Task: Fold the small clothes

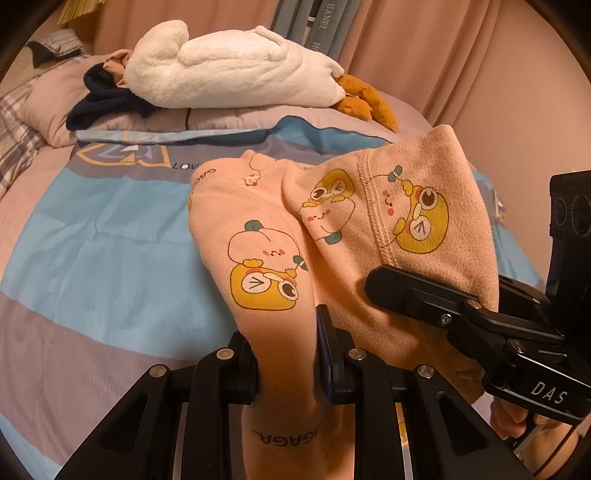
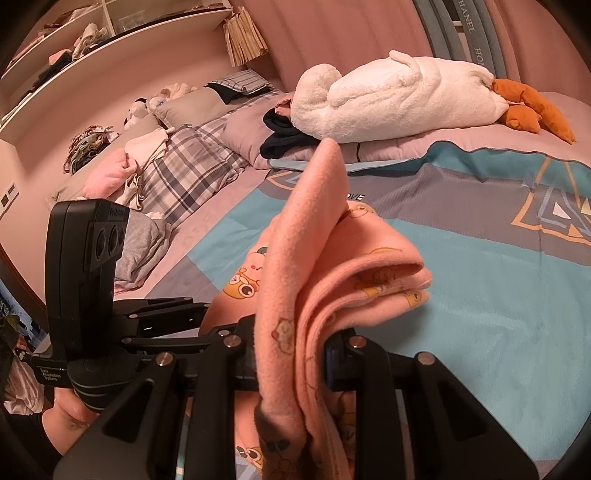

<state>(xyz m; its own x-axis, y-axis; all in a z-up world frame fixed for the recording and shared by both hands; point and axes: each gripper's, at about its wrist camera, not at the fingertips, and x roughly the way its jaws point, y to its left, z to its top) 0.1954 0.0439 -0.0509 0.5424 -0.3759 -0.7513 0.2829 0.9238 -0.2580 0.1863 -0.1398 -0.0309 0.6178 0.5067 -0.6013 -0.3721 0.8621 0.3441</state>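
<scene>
A small peach garment printed with yellow cartoon figures is held up over the bed by both grippers. My left gripper is shut on its lower edge. The right gripper comes in from the right in the left wrist view, clamped on another part of the same cloth. In the right wrist view the garment hangs in bunched folds between my right gripper's jaws, which are shut on it. The left gripper's body shows at the left.
A blue, grey and pink bedspread lies below. A white plush goose and dark clothes sit at the far side. Plaid pillows and loose clothes lie along the left, under a shelf.
</scene>
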